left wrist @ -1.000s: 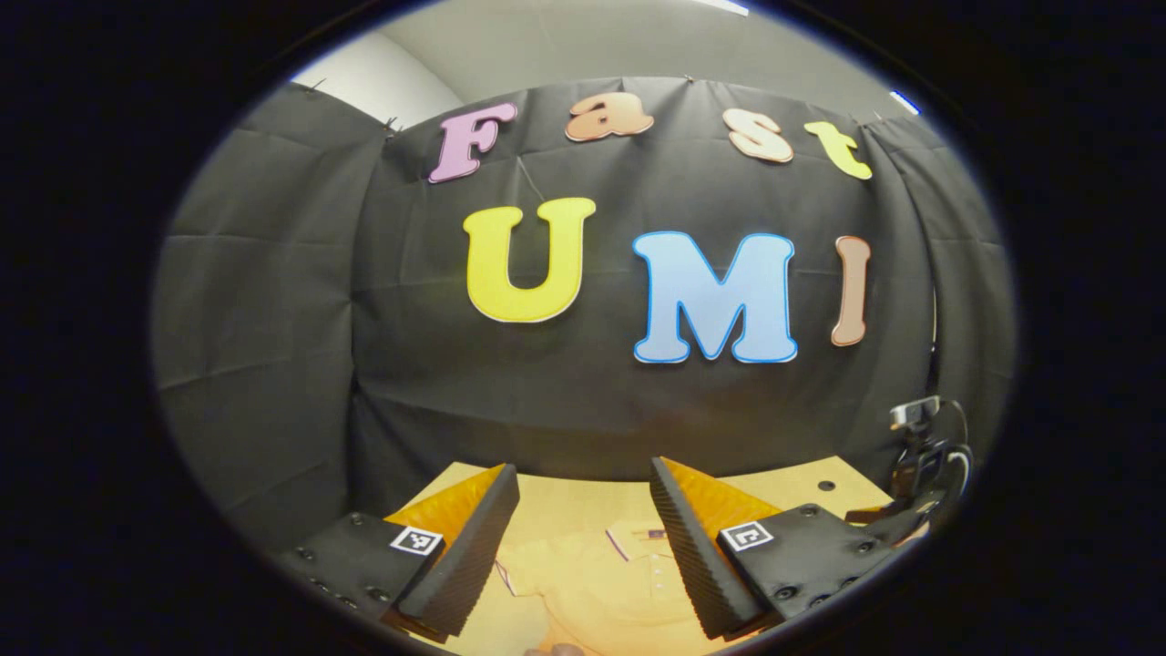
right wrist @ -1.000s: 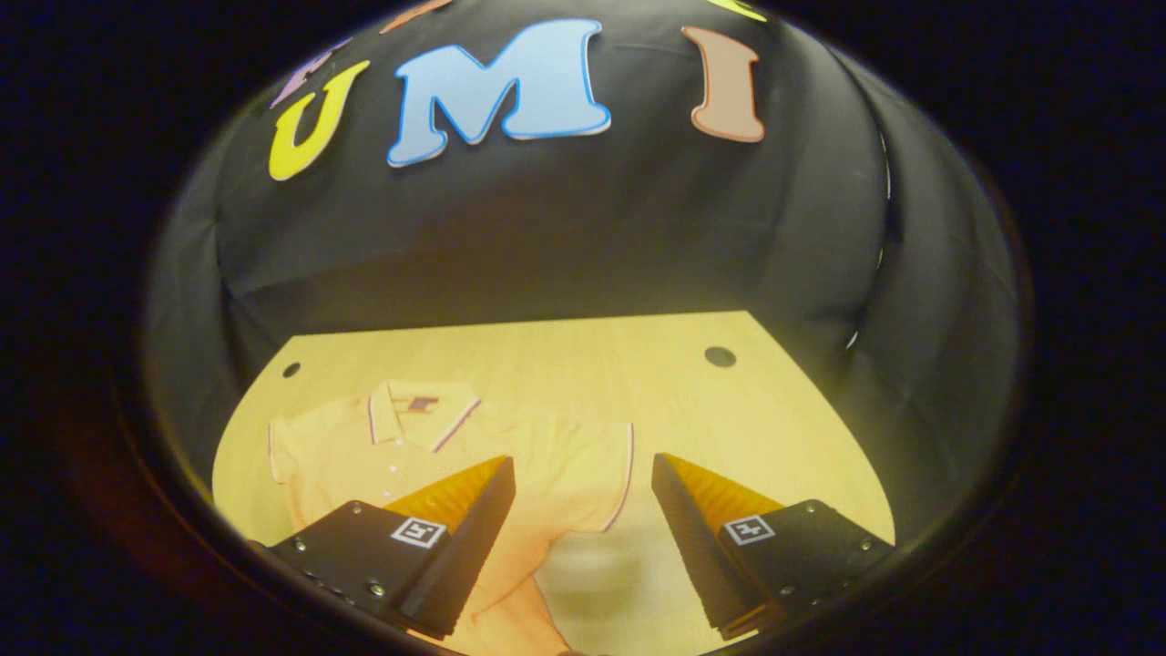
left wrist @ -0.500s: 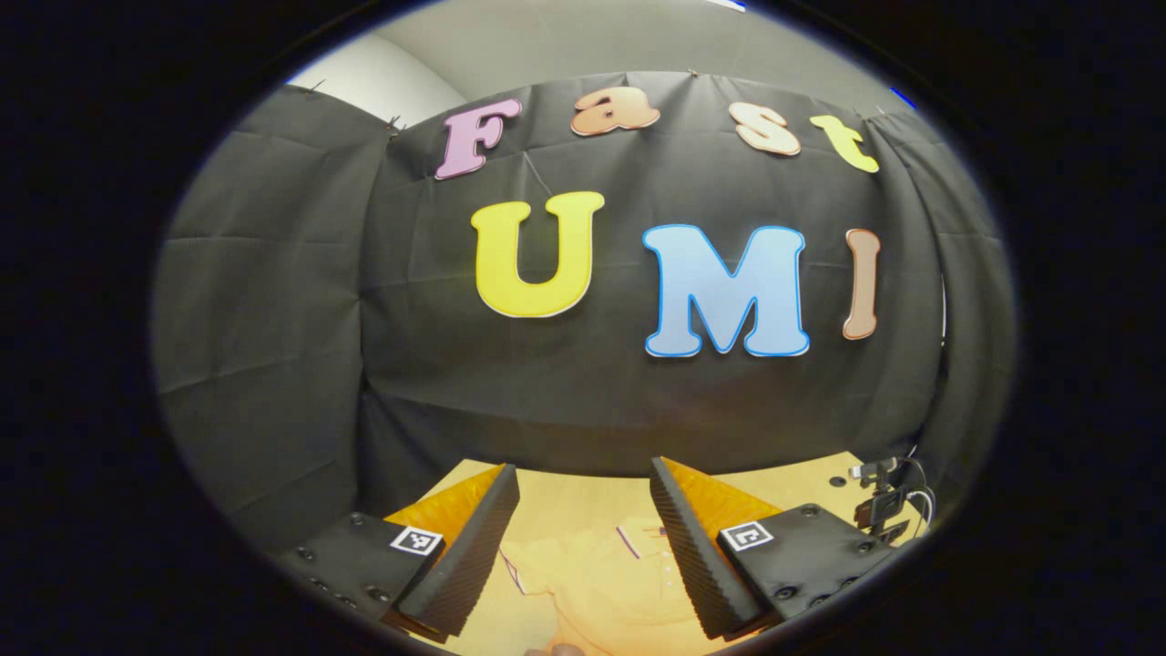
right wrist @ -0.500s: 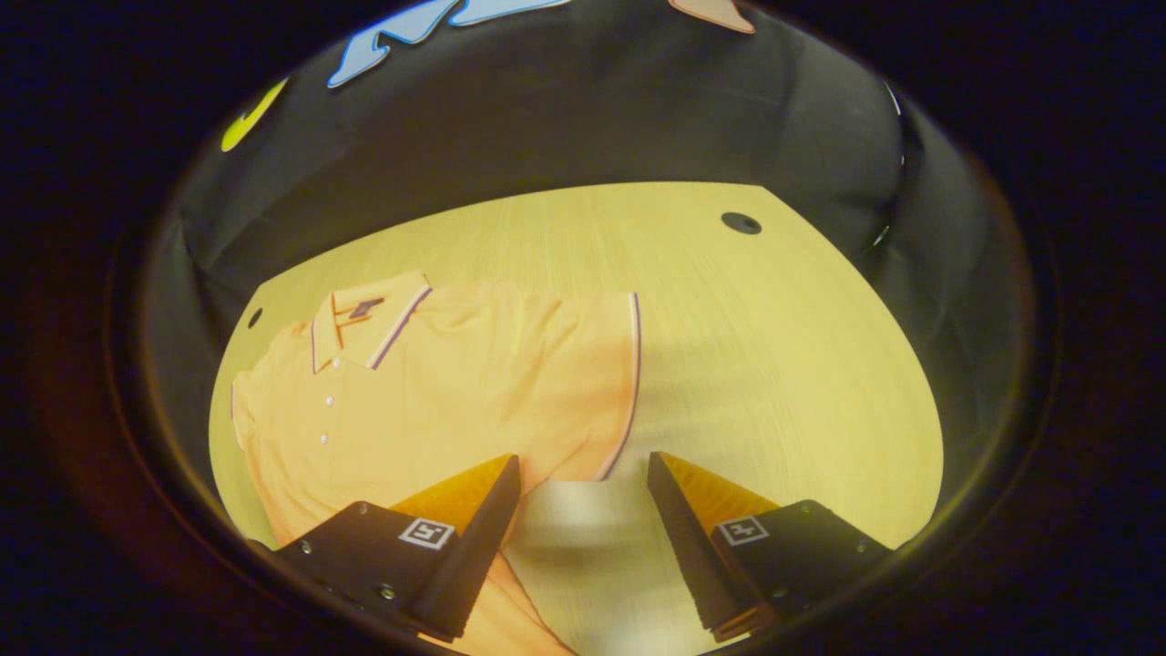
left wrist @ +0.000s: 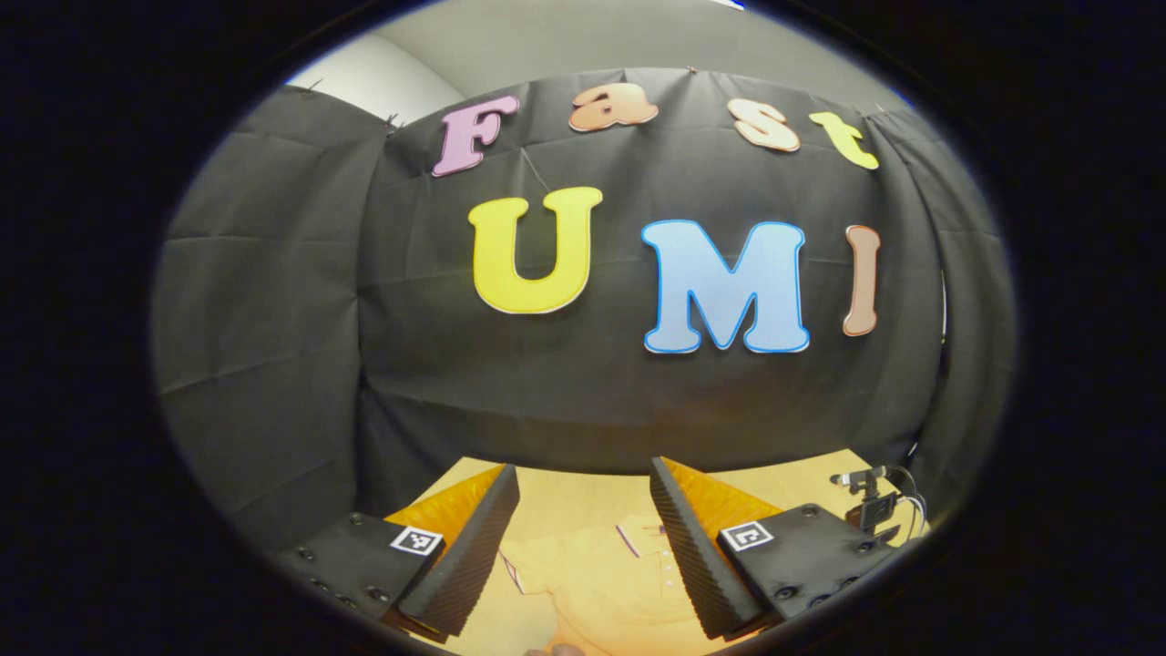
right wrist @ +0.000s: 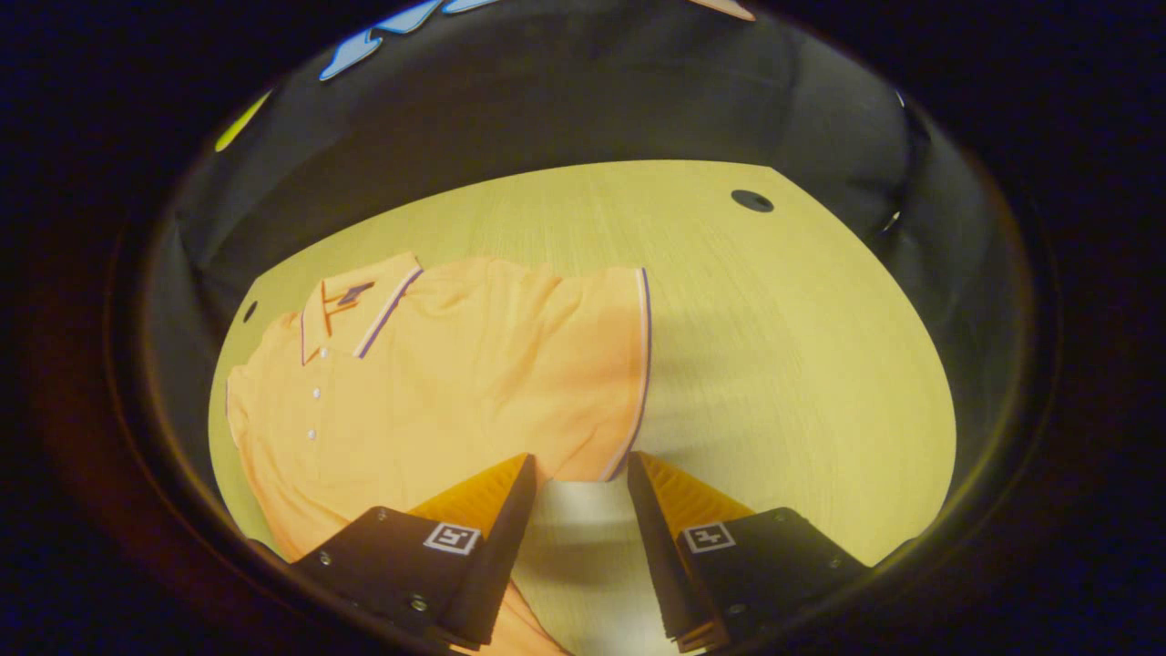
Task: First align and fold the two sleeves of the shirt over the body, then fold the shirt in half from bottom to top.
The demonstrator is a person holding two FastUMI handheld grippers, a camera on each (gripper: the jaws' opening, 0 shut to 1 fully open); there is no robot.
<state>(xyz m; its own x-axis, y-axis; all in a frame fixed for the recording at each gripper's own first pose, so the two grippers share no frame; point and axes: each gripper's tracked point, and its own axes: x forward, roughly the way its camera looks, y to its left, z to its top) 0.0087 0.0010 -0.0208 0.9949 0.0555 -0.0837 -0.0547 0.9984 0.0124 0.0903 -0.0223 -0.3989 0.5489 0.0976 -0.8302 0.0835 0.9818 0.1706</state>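
An orange polo shirt [right wrist: 455,383] lies flat, face up, on the wooden table [right wrist: 783,328]. Its collar [right wrist: 360,305] points toward the far left, and one short sleeve [right wrist: 601,364] with a striped hem spreads toward me. My right gripper [right wrist: 580,460] hovers low over that sleeve's lower hem corner. Its fingers are open, a narrow gap apart, and the corner lies just between the tips. My left gripper [left wrist: 583,466] is held higher and level, open and holding nothing. The shirt [left wrist: 592,569] shows below, between its fingers.
Black cloth walls close in the back and sides of the table. Two round holes [right wrist: 751,200] [right wrist: 250,312] sit near the table's far corners. Bare wood stretches to the right of the sleeve. A small dark device with a cable [left wrist: 870,501] shows far right in the left gripper view.
My right gripper has dropped and tilted down toward the sleeve's hem corner, and its fingers have drawn closer together. The left gripper has hardly moved.
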